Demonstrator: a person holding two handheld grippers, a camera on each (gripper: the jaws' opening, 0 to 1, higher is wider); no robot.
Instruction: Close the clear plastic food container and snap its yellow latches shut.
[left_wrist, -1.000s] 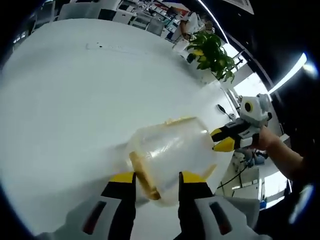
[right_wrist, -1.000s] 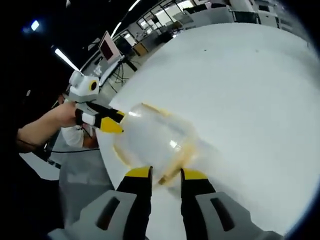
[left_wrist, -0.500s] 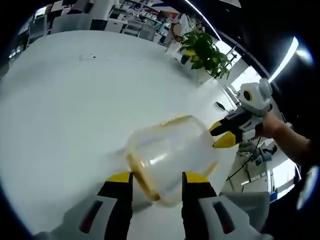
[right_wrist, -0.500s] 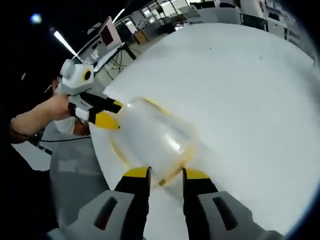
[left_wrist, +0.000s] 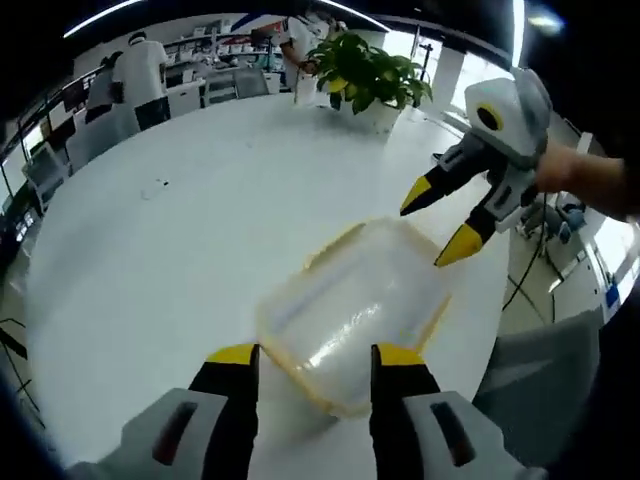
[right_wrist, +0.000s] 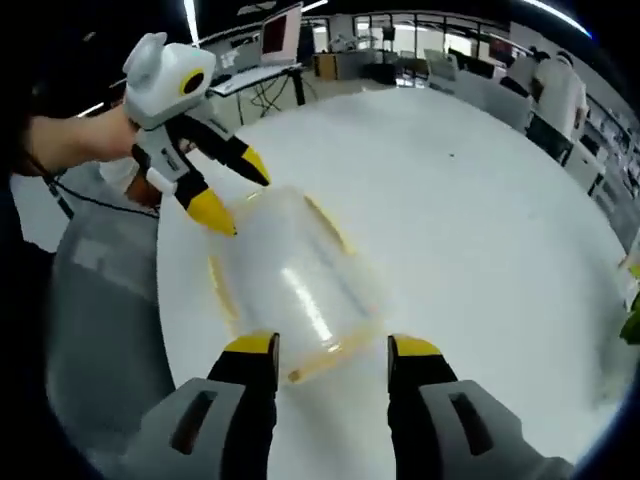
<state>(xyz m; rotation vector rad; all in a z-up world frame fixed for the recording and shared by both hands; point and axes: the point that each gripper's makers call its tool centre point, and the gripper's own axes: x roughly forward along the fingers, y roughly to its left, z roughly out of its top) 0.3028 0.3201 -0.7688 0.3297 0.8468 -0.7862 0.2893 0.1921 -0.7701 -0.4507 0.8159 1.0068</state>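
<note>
The left gripper is seen at the bottom of the left gripper view, jaws spread wide beside the near end of the container, not gripping it. The right gripper is likewise held wide at the other end. The container is clear, yellow-trimmed, lid on, and lies mid-frame on the white table. A plant is seen at the top.
</note>
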